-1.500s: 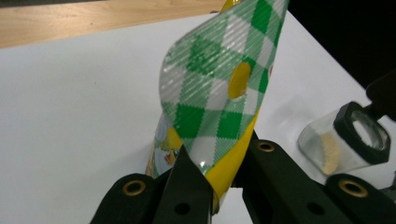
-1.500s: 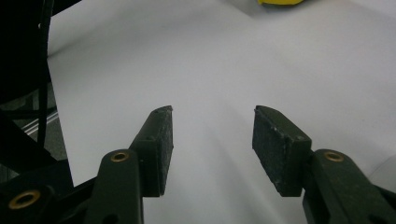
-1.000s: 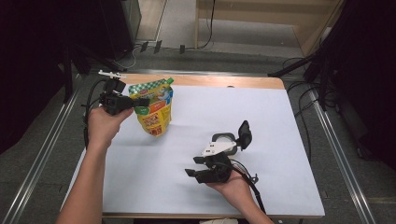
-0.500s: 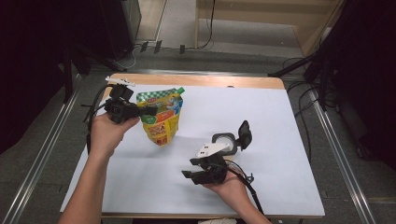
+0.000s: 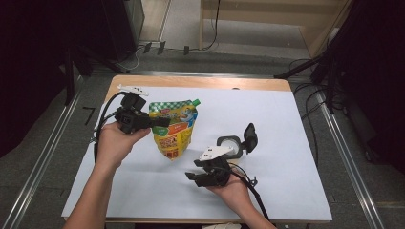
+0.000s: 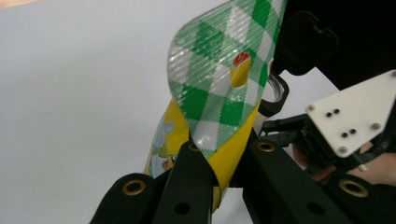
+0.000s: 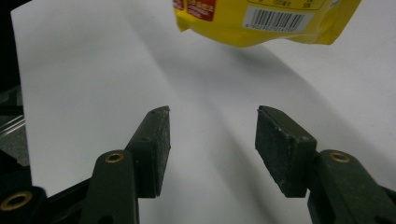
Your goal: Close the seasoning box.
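Pouch (image 5: 175, 131) hangs clamped by its top edge in my left gripper (image 5: 160, 122), near the table's (image 5: 286, 124) left edge; my right gripper (image 5: 193, 177) gapes empty near the front edge.

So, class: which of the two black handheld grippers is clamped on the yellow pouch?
The left gripper; its jaws pinch the yellow pouch, while the right gripper is open.

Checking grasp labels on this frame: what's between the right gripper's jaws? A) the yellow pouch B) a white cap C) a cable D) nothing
D: in the right gripper view the right gripper has its jaws apart over the bare white table, while the pouch hangs farther off, pinched near its top by the left gripper.
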{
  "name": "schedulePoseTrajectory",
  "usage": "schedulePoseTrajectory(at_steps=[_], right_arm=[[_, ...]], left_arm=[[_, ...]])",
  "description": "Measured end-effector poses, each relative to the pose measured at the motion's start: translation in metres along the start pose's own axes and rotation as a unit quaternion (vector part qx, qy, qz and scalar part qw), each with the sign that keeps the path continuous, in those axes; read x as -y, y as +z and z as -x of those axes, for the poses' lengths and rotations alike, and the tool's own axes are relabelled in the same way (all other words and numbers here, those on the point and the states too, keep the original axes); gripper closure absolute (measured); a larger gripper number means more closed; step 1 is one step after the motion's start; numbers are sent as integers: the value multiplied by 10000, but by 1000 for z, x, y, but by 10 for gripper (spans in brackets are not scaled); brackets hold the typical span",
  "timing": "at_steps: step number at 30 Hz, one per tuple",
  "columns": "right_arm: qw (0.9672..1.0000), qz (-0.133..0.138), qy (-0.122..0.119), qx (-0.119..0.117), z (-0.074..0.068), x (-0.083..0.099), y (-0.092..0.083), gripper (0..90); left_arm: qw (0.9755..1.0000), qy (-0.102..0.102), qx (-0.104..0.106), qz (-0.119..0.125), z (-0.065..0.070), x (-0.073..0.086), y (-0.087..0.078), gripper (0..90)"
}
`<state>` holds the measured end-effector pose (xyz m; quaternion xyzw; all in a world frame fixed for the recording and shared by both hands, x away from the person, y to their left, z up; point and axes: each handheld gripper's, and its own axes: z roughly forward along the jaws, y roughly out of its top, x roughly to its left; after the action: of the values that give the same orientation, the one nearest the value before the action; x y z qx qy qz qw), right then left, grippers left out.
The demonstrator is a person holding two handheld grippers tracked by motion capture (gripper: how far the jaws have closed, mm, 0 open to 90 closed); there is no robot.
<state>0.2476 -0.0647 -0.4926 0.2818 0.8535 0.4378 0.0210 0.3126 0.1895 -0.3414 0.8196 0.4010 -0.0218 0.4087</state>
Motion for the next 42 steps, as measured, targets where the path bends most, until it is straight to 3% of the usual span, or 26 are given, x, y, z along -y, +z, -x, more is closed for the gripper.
schedulePoseTrajectory(at_steps=[6, 22, 27, 31, 34, 36, 38, 42], right_arm=[[9999, -18, 168, -9, 3, 3, 8, 471], [9978, 194, 345, 539, 6, 6, 16, 480], [9968, 354, 207, 684, 7, 10, 14, 507], [9957, 543, 105, 744, 4, 11, 14, 500], [9956, 647, -131, 671, -2, 9, 13, 527], [9951, 575, -389, 704, -9, 8, 14, 534], [9940, 518, -605, 749, -15, 8, 15, 534], [9938, 494, -764, 641, -25, 8, 17, 523]], left_arm=[[9999, 81, 115, -74, 11, 1, 0, 900], [9984, 116, 420, -361, 43, 3, -4, 900], [9969, 45, 704, -348, 50, 3, -10, 900], [9959, -106, 811, -382, 47, 6, -10, 900], [9965, -161, 736, -356, 43, 7, -6, 899], [9961, -211, 786, -335, 41, 7, -2, 894], [9967, -207, 697, -362, 43, 7, 2, 890], [9973, -187, 642, -308, 47, 6, 8, 877]])
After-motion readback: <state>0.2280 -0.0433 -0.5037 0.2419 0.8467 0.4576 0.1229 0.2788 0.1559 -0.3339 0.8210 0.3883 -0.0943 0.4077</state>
